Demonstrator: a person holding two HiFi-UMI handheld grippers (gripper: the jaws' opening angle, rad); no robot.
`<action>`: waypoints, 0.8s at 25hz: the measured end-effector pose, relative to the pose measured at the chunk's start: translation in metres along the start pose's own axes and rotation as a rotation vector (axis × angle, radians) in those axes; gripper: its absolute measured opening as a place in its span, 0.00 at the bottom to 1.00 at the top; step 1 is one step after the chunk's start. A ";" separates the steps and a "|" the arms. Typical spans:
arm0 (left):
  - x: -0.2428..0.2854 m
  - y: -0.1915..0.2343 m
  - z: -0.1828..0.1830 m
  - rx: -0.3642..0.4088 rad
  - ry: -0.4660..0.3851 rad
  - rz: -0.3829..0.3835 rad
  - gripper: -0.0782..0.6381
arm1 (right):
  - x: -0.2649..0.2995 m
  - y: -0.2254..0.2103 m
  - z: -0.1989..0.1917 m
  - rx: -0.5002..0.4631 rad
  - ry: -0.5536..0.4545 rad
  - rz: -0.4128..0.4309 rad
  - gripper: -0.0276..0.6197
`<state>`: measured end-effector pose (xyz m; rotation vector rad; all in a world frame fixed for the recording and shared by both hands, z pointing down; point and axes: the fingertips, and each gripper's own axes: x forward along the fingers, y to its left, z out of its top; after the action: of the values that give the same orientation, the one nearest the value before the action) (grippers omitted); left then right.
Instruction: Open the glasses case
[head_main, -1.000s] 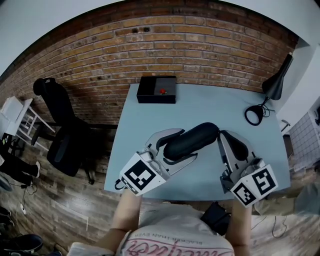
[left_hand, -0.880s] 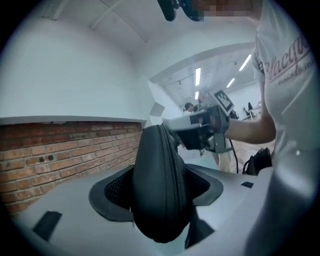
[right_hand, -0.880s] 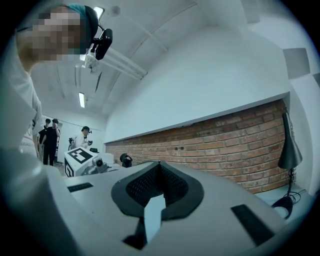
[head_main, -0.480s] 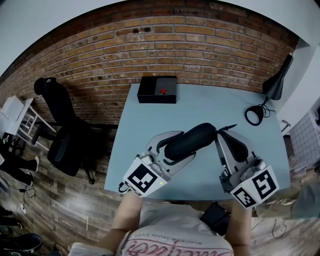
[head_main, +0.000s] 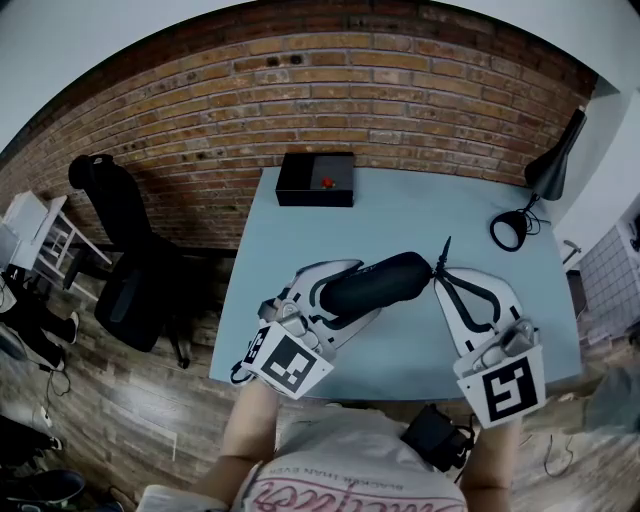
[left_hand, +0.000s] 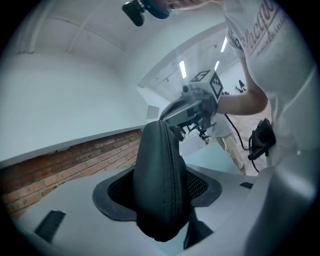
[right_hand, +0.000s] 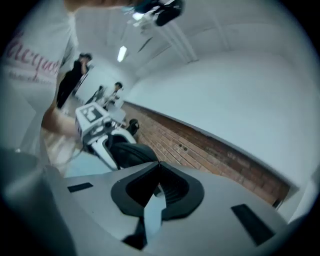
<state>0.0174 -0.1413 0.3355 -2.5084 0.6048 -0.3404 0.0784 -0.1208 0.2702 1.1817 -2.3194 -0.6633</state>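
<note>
**A:** Since a second ago both your grippers have rolled, and your left gripper (head_main: 368, 290) has just been closing its jaws slightly on the glasses case (head_main: 392, 276).

**B:** Right, you clamp it wide, lifted over the surface (head_main: 400, 210). That way its end meets your right gripper (head_main: 438, 274), jaws together there, probably to start the zipper (left_hand: 172, 170).

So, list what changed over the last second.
Both grippers rolled in place: left gripper, its jaws just closing slightly on the case, and right gripper, shut at the case's end. Case stays held; box, lamp unmoved.
</note>
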 end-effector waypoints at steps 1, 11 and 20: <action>0.000 0.001 -0.001 0.048 0.026 0.005 0.48 | -0.001 0.004 -0.006 -0.109 0.063 0.000 0.07; -0.012 -0.003 0.008 0.185 0.012 -0.091 0.48 | -0.004 0.007 -0.003 0.096 -0.044 0.225 0.07; -0.017 -0.008 0.030 0.025 -0.164 -0.190 0.48 | -0.002 0.006 -0.015 0.406 -0.124 0.355 0.07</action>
<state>0.0157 -0.1136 0.3136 -2.5443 0.2965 -0.2060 0.0845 -0.1193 0.2849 0.8626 -2.7621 -0.1441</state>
